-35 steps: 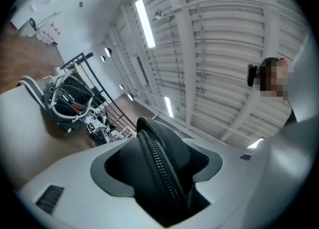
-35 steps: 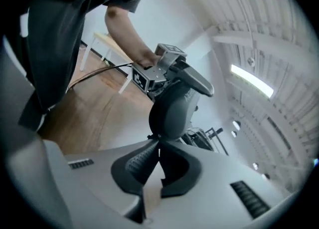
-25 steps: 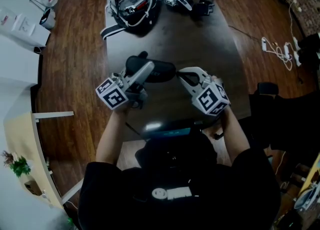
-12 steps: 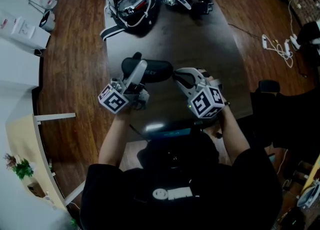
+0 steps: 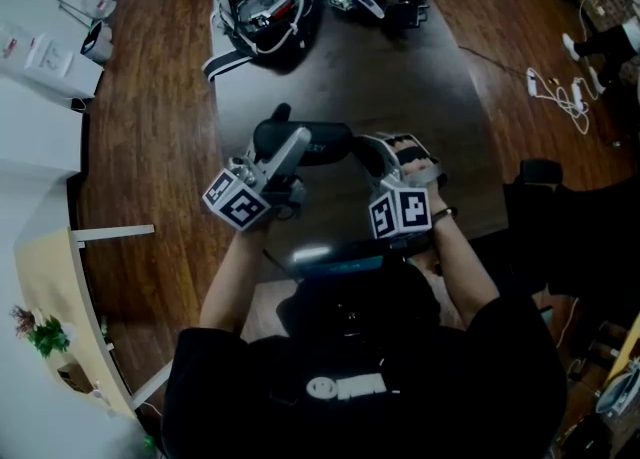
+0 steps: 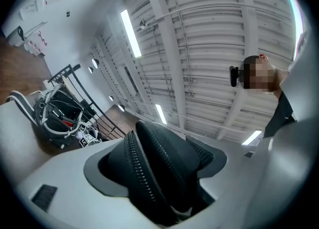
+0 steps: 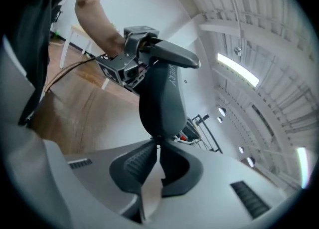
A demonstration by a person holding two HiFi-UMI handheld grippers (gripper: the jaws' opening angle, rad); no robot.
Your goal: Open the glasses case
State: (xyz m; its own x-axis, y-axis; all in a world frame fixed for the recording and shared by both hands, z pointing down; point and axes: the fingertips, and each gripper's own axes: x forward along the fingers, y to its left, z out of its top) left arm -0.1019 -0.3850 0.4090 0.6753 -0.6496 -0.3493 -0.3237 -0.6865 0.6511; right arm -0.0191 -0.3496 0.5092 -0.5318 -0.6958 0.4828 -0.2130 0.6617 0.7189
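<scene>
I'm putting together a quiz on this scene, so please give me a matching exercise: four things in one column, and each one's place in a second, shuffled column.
Things:
1. glasses case
2. black bag
3. white power strip
4. potted plant

Places:
A. on the wooden floor, right of the table
B. at the table's far end
C. bottom left corner, beside the beige furniture
D. over the middle of the table

Pairs: 1-D, 2-B, 3-A, 4-C
</scene>
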